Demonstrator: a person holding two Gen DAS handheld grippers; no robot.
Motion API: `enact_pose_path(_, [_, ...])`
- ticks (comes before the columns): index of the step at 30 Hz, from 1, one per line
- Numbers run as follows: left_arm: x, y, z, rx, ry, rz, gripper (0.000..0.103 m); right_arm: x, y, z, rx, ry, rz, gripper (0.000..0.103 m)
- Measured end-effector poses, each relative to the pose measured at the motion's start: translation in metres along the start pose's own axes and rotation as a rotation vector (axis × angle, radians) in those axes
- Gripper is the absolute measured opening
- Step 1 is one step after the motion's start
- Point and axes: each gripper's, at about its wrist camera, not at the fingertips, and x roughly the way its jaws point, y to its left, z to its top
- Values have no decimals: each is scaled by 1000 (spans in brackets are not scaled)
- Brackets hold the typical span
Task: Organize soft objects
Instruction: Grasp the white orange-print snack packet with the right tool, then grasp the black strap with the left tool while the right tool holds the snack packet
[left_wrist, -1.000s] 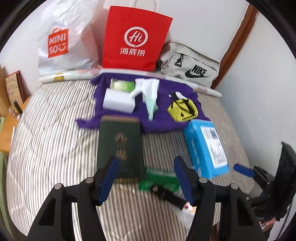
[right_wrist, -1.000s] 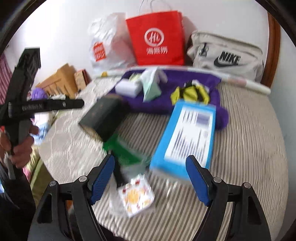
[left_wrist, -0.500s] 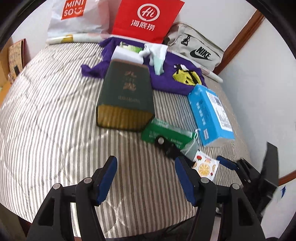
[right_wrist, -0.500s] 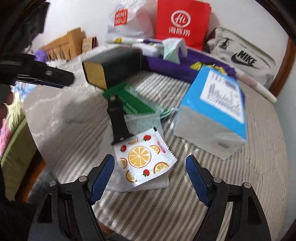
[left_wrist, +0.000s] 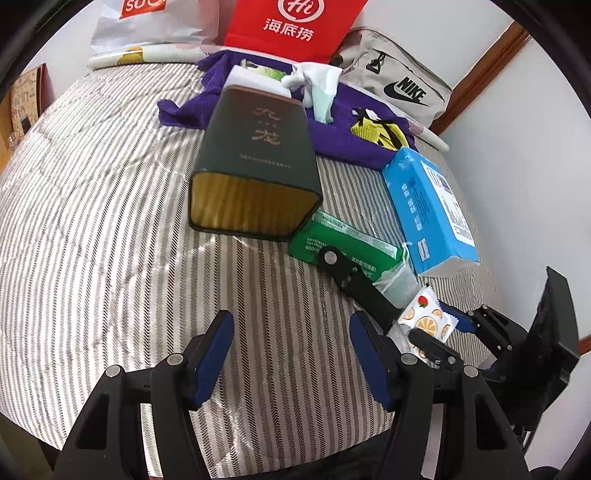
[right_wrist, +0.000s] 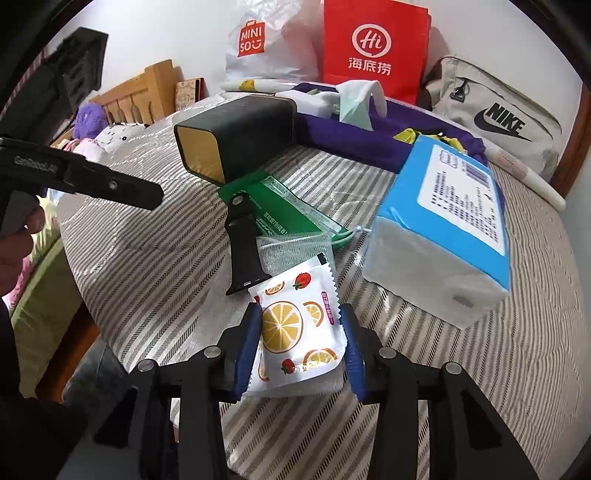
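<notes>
Since the earlier frames, both grippers have descended toward the near edge of the bed, and the right gripper has narrowed around the fruit-print sachet. The sachet lies low centre in the right wrist view, flat on a folded white pad at the edge of the striped bedspread, between the closing jaws; the blue pads sit at its two side edges, which suits an edge-on pinch of a thin, limp packet. Just above it lie a black strap and a mesh pouch, then a green packet, a dark box and a blue tissue pack. The left gripper hovers over bare bedspread, jaws moderately wide and empty, presumably kept clear.
</notes>
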Motion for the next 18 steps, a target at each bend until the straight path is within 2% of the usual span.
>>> enact_pose_path(8, [16, -28, -4, 52, 19, -45, 63, -18, -18, -4, 84, -45, -17, 41])
enact_pose_path(13, [36, -56, -2, 86, 21, -23, 63, -25, -31, -15, 126, -45, -35, 41])
enact_pose_path(17, [52, -70, -1, 77, 13, -4, 63, -28, -42, -25, 172, -45, -44, 41])
enact_pose_path(18, [54, -73, -1, 75, -4, 13, 68, -29, -45, -27, 184, -46, -41, 41])
